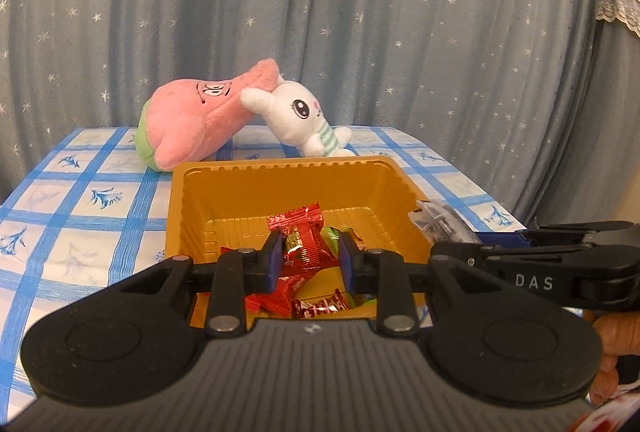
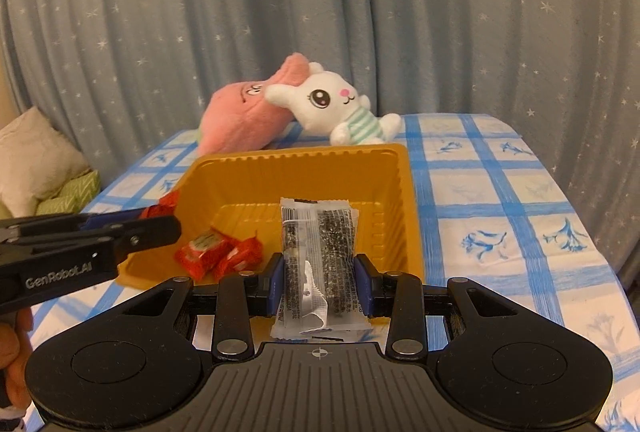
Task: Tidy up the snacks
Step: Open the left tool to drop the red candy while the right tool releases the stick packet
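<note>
A gold plastic tray [image 1: 280, 188] sits on the blue-checked tablecloth; it also shows in the right wrist view [image 2: 304, 172]. My left gripper [image 1: 310, 256] is shut on a red snack packet [image 1: 304, 240] and holds it over the tray's near part. Several red and green packets [image 1: 316, 302] lie in the tray below. My right gripper [image 2: 320, 278] is shut on a clear packet with dark contents [image 2: 320, 252], held upright over the tray's near right edge. Two red packets [image 2: 218, 252] lie in the tray. The right gripper enters the left wrist view [image 1: 452, 232] with its packet.
A pink plush toy [image 1: 196, 124] and a white bunny plush [image 1: 304, 120] lie behind the tray, near the table's far edge. A starry grey-blue curtain [image 1: 320, 12] hangs behind. Cushions [image 2: 36, 160] sit left of the table. The checked tablecloth [image 2: 500, 200] spreads right of the tray.
</note>
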Demonstrator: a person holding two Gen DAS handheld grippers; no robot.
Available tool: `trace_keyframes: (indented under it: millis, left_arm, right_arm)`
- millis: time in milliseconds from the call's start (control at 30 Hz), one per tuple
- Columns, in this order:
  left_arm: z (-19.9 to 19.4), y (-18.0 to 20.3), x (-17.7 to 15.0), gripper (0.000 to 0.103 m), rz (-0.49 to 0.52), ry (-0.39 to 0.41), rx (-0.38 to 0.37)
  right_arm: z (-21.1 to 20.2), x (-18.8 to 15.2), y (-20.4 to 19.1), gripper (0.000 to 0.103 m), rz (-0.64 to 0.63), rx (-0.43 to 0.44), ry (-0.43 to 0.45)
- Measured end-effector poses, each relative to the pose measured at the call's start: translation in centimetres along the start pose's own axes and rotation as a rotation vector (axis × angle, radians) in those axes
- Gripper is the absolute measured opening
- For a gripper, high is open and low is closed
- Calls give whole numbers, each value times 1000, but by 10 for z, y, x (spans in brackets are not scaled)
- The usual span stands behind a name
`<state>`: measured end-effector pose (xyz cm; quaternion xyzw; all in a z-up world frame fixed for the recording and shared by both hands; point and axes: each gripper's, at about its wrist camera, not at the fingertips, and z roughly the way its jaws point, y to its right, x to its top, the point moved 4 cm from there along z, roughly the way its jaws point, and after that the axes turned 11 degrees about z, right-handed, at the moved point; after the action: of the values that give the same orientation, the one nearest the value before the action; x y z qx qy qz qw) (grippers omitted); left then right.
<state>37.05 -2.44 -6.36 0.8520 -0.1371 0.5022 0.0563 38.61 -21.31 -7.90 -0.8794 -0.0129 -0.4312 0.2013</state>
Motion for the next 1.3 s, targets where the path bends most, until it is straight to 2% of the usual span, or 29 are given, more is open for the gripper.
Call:
trace_keyframes:
  millis: [333, 800, 867, 900, 1033, 1300]
  left_arm:
    - [24, -9, 3, 26, -4, -16, 15]
    - [42, -23, -6, 26, -2, -32, 34]
    - [46, -22, -7, 30, 9, -42, 38]
    - [48, -21, -10, 41, 12, -59, 42]
    - [49, -25, -16, 42, 21, -79, 52]
    - [42, -27, -12, 42, 25, -57, 58]
  right_arm:
    - [28, 10, 9, 37, 11, -30, -14]
    - [43, 19, 15, 37, 57, -43, -9]
    - [45, 19, 14, 37, 55, -41, -13]
    - [45, 18, 13, 37, 53, -40, -15]
    - [47, 17, 13, 37, 51, -43, -22]
    - [47, 18, 14, 37, 56, -46, -19]
